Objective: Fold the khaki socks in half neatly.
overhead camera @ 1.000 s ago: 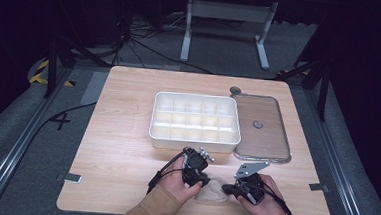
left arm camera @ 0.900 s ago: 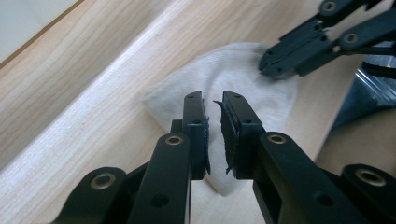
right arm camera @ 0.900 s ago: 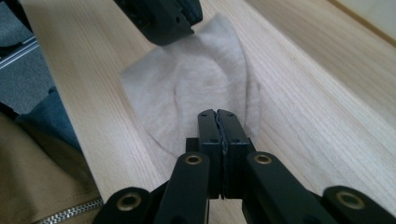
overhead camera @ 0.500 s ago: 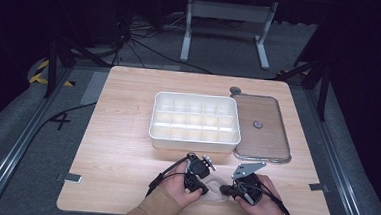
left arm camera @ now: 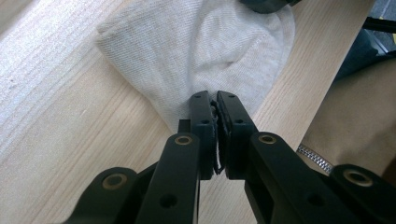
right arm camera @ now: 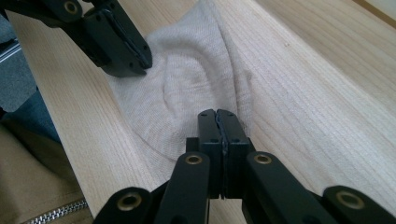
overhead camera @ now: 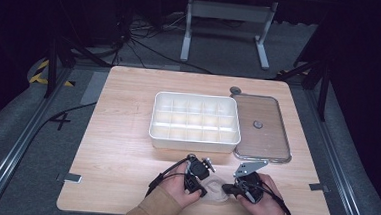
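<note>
Cloth, a small pale beige knitted piece (overhead camera: 217, 189), lies at the near edge of the light wooden desk (overhead camera: 121, 148), just in front of you, between your two hands. Your left claw (left arm camera: 215, 100) has just been closing, and its black jaws now pinch one edge of the cloth, with fabric showing between the pads. Your right claw (right arm camera: 218, 116) has its jaws pressed together on the opposite edge of the same cloth. The fabric between the two claws rests on the wood in soft folds. Farther from you, near the middle of the desk, stands a white plastic box divided into small compartments (overhead camera: 195, 120). Its clear rectangular lid (overhead camera: 260, 127) lies flat just beside it, toward the right edge of the desk.
</note>
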{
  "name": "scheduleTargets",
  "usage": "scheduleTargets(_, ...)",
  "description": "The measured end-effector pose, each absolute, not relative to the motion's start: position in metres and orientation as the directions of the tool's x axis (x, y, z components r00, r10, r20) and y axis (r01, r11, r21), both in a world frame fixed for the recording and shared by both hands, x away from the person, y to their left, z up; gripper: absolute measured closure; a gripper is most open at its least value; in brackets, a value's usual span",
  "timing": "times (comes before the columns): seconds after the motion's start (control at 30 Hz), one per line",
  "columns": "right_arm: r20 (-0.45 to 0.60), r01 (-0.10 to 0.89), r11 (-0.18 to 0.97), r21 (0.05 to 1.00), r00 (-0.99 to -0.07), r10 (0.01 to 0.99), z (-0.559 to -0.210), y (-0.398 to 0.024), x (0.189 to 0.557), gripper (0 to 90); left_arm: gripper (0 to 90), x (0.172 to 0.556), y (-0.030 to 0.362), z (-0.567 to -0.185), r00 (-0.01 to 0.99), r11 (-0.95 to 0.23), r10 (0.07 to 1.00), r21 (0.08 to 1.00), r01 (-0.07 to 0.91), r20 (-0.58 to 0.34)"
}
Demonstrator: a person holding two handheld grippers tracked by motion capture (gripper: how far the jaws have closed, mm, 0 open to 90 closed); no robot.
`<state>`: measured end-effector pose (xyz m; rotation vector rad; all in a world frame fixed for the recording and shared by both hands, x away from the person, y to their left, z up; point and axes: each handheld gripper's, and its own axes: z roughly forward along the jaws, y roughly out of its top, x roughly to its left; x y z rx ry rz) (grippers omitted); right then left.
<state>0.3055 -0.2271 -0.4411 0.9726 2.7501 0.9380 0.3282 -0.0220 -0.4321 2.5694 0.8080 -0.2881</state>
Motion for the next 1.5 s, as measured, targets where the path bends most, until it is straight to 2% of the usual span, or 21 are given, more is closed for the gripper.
scheduleTargets(0.1,0.11,0.543,0.611,0.576,-0.792,0.6,-0.439,-0.228,0.305,90.0,76.2,0.328,-0.019,-0.428,0.81,-0.731,0.486,0.355,0.582,-0.327)
scheduleTargets(0.13,0.108,0.544,0.61,0.576,-0.791,0.603,-0.438,-0.228,0.304,90.0,76.2,0.328,-0.017,-0.426,0.81,-0.725,0.483,0.366,0.583,-0.333)
scheduleTargets(0.17,0.102,0.539,0.609,0.582,-0.791,0.603,-0.436,-0.228,0.304,90.0,71.7,0.328,-0.015,-0.423,0.814,-0.717,0.479,0.389,0.578,-0.328)
scheduleTargets(0.37,0.092,0.515,0.596,0.615,-0.798,0.595,-0.426,-0.224,0.298,90.0,65.1,0.33,-0.001,-0.414,0.809,-0.672,0.487,0.452,0.587,-0.327)
scheduleTargets(0.63,0.117,0.515,0.564,0.646,-0.797,0.593,-0.424,-0.219,0.298,90.0,65.3,0.336,0.014,-0.42,0.78,-0.61,0.541,0.492,0.621,-0.314)
scheduleTargets(0.77,0.13,0.522,0.544,0.657,-0.79,0.6,-0.423,-0.216,0.298,90.0,69.4,0.336,0.016,-0.423,0.781,-0.608,0.55,0.499,0.618,-0.297)
scheduleTargets(1.0,0.134,0.529,0.552,0.644,-0.789,0.599,-0.436,-0.204,0.301,90.0,71.9,0.339,0.019,-0.429,0.765,-0.604,0.568,0.478,0.637,-0.302)
scheduleTargets(1.2,0.139,0.548,0.566,0.615,-0.783,0.606,-0.445,-0.207,0.306,90.0,76.3,0.34,0.018,-0.435,0.752,-0.634,0.581,0.405,0.659,-0.312)
scheduleTargets(1.37,0.121,0.536,0.574,0.619,-0.787,0.605,-0.445,-0.207,0.304,90.0,76.5,0.341,0.015,-0.438,0.759,-0.647,0.57,0.398,0.65,-0.313)
scheduleTargets(1.5,0.121,0.536,0.572,0.621,-0.786,0.606,-0.445,-0.208,0.304,90.0,74.0,0.34,0.013,-0.438,0.759,-0.644,0.55,0.402,0.651,-0.348)
